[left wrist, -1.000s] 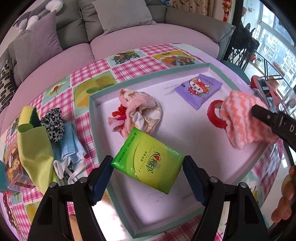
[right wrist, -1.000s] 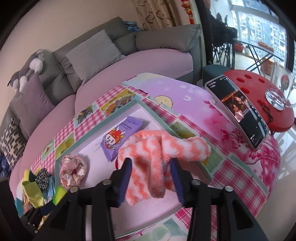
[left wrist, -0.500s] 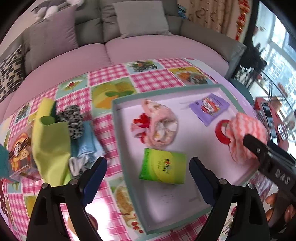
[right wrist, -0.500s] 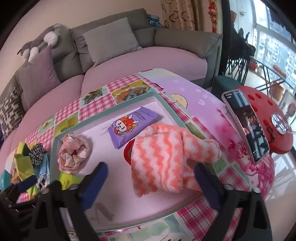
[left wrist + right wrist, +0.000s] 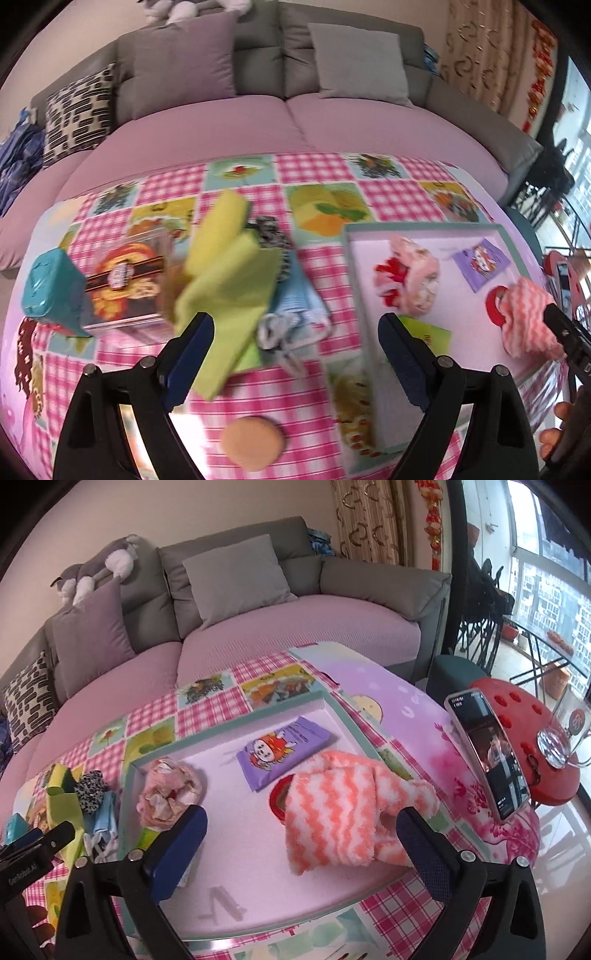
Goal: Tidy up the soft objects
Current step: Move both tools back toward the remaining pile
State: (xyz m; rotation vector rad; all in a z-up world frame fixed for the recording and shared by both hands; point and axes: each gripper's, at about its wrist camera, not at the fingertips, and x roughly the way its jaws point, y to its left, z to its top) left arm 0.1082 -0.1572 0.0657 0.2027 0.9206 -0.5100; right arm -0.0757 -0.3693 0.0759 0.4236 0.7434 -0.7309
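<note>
A shallow tray with a teal rim [image 5: 340,716] [image 5: 354,266] holds an orange-white fuzzy cloth [image 5: 332,812] [image 5: 524,314], a purple tissue pack [image 5: 280,749], a pink crumpled cloth [image 5: 170,794] [image 5: 413,280], a red tape ring [image 5: 279,794] and a green tissue pack [image 5: 428,332]. Left of the tray lie a yellow-green cloth [image 5: 229,273], a leopard scrunchie [image 5: 269,232] and a light blue cloth [image 5: 303,306]. My left gripper [image 5: 295,354] is open and empty above the yellow-green and blue cloths. My right gripper [image 5: 299,845] is open and empty over the tray, in front of the fuzzy cloth.
A clear snack box [image 5: 125,280] and a teal packet [image 5: 48,284] sit at the table's left. A round tan disc [image 5: 251,443] lies near the front edge. A phone [image 5: 487,753] stands by a red stool [image 5: 532,731] with a glass mug [image 5: 565,734]. A sofa runs behind.
My left gripper let go of the green tissue pack in the tray and swung left over the cloth pile. My right gripper opened, released the fuzzy cloth and drew back.
</note>
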